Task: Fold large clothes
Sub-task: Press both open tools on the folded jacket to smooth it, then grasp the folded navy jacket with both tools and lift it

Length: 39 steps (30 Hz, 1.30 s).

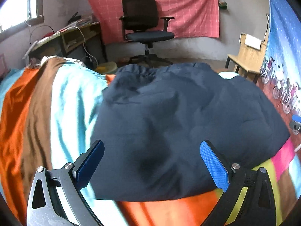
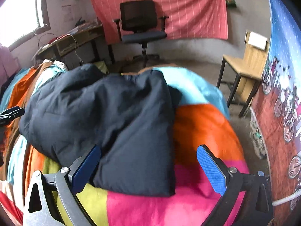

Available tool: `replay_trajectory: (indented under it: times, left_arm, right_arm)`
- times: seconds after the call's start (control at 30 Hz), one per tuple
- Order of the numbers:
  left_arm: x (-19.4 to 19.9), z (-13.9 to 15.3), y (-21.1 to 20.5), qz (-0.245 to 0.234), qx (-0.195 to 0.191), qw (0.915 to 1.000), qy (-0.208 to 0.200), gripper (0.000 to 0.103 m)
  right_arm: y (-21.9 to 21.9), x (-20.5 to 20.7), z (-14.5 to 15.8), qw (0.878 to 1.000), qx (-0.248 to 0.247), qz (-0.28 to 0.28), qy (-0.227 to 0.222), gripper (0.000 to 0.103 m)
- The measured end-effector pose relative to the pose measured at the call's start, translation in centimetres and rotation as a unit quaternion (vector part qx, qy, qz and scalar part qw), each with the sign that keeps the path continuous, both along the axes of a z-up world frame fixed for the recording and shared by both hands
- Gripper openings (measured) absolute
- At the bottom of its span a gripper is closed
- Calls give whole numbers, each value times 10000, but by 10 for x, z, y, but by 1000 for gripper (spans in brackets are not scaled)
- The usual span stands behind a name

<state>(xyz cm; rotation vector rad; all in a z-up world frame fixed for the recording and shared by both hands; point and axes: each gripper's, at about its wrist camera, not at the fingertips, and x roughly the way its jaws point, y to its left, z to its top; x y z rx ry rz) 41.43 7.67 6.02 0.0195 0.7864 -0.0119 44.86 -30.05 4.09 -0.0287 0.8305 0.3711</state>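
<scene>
Both the left gripper (image 1: pixel 152 164) and right gripper (image 2: pixel 148 166) gape apart, empty. Ahead of them the padded navy jacket (image 2: pixel 105 120) looks puffy; its fold could spring open on the striped bedspread (image 2: pixel 197 130)

lived-in bedroom in a home, w/ a study corner. bed (image 2: pixel 197 128) under a striped multicolour cover; cluttered wooden desk (image 1: pixel 75 35) by the window (image 1: pixel 17 9) w/ cables; black office chair (image 1: pixel 146 24) in front of a pink cloth (image 1: pixel 188 9) pinned on a rough plaster wall; wooden chair (image 2: pixel 242 64) & bare concrete floor (image 2: pixel 207 64).
</scene>
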Motion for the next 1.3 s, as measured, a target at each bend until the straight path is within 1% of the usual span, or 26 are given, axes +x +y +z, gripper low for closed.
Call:
replay_trajectory:
  times: [0.17,0.27,0.37,0.4,0.43,0.5,0.6,0.7,0.77,0.8,0.87,0.9,0.97,1.0,1.07,1.13,1.2,1.23,1.3]
  left_arm:
    - [-3,-9,43,400,-325,9986,132,100]
    - [2,-15,61,561,-402,9972,275,100]
    - [10,-18,75,641,-498,9958,412,100]
    - [14,-19,79,628,-563,9952,491,100]
    - [23,-24,82,606,-639,9936,711,100]
    - [34,-28,83,505,-686,9920,933,100]
    - [47,-29,80,258,-737,9919,1000,100]
    - [67,-32,77,53,-864,9897,1144,100]
    - [79,-33,76,17,-962,9888,1144,100]
    - [83,-35,76,9,-961,9887,1149,100]
    - [92,-41,70,-31,-740,9899,1205,102]
    - [94,-45,65,-140,-624,9904,1225,102]
    - [96,-50,62,-289,-558,9911,1177,102]
    - [97,-53,63,-339,-597,9908,1169,102]
    - [100,-59,70,-429,-868,9876,1233,102]
    - [104,-65,82,-498,-1270,9813,1361,102]
    - [107,-66,90,-584,-1478,9775,1390,102]
    - [108,-69,94,-666,-1605,9743,1436,102]
    - [112,-69,101,-754,-1750,9705,1477,102]
  right_arm:
    - [-13,12,-15,9986,243,-255,385,103]
    - [-20,21,-22,9971,221,-488,536,103]
    - [-25,30,-27,9953,334,-642,645,103]
    - [-26,32,-28,9948,378,-674,668,103]
    - [-27,35,-29,9941,445,-702,697,103]
    - [-29,42,-31,9929,518,-766,748,103]
    - [-31,54,-32,9904,664,-897,813,103]
    - [-30,70,-30,9893,867,-840,820,103]
    - [-26,81,-30,9886,978,-786,833,103]
    - [-25,90,-32,9876,1065,-736,893,103]
    - [-22,105,-39,9846,1191,-654,1098,103]
    - [-21,112,-45,9837,1157,-692,1190,103]
    - [-21,117,-54,9839,1039,-824,1202,103]
    - [-22,118,-61,9833,1116,-790,1198,103]
    - [-23,120,-69,9828,1229,-719,1179,103]
    - [-23,121,-73,9834,1297,-631,1103,103]
    - [-23,124,-75,9828,1367,-526,1127,103]
    - [-24,128,-75,9807,1479,-391,1214,103]
    - [-25,137,-72,9762,1696,-175,1344,103]
